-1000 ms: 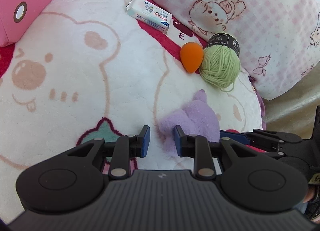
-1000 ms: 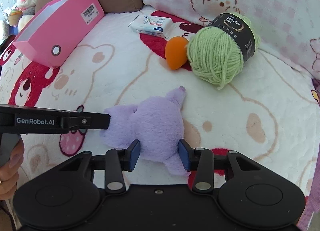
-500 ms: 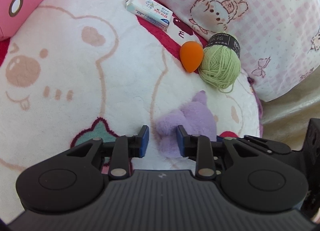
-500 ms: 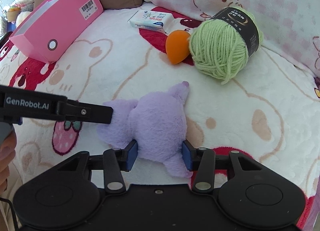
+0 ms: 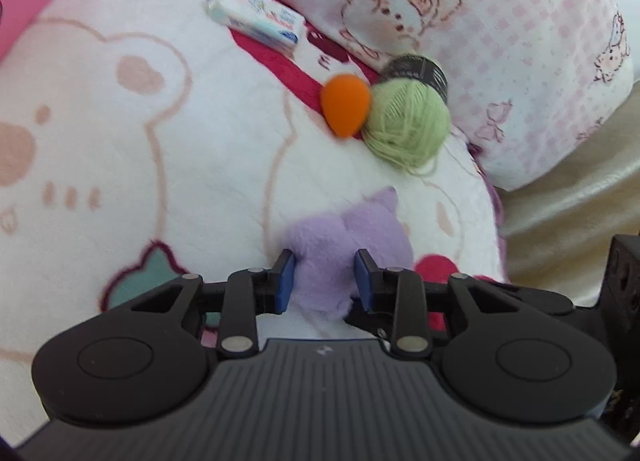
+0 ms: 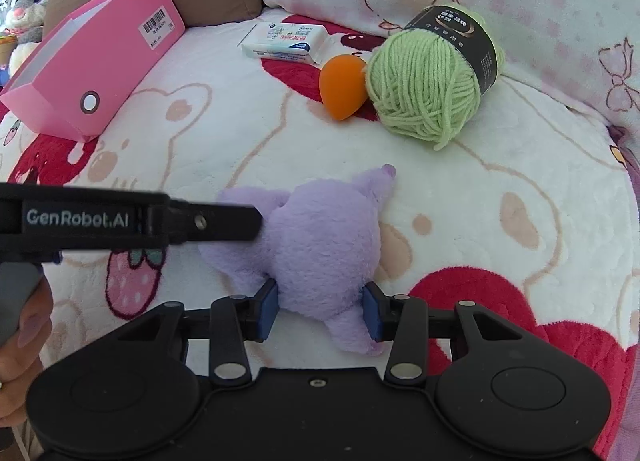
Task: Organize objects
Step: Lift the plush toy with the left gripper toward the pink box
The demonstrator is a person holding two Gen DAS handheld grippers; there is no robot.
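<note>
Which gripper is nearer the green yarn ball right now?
Neither clearly. The left gripper and right gripper both straddle the purple plush, with the green yarn ball farther ahead on the blanket.

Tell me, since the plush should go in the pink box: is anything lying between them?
Nothing visible does. In the right wrist view, bare blanket runs from the plush to the pink box. The sponge, yarn and tissue pack lie off to the right.

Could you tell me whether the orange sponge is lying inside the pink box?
No, the orange sponge lies on the blanket against the green yarn ball, apart from the pink box.
</note>
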